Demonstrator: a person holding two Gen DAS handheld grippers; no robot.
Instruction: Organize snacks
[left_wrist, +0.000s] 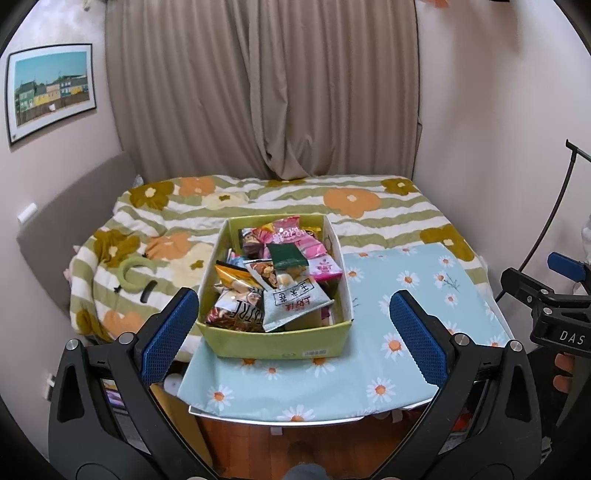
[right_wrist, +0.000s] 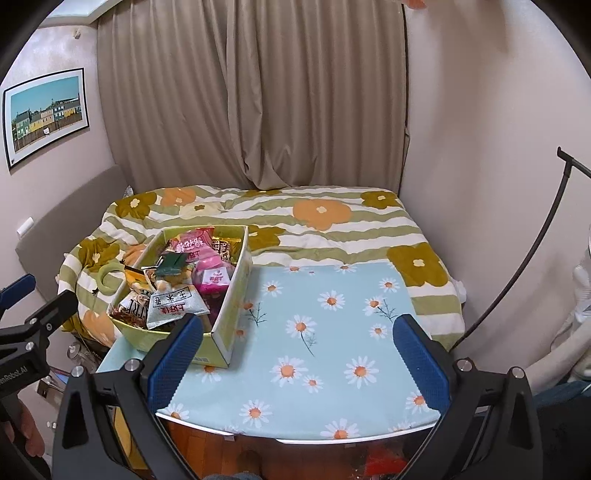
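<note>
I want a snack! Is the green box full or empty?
Full. The green box is heaped with snack packets up to its rim.

The surface (right_wrist: 332, 354) wears a pale blue cloth printed with daisies, and it stands against the near edge of a bed (right_wrist: 332, 225) under a green-striped quilt with orange and olive flowers. A yellow-green box (left_wrist: 280, 343) heaped with snack packets sits directly on the cloth at its left side. Right of the box the cloth lies bare.
</note>
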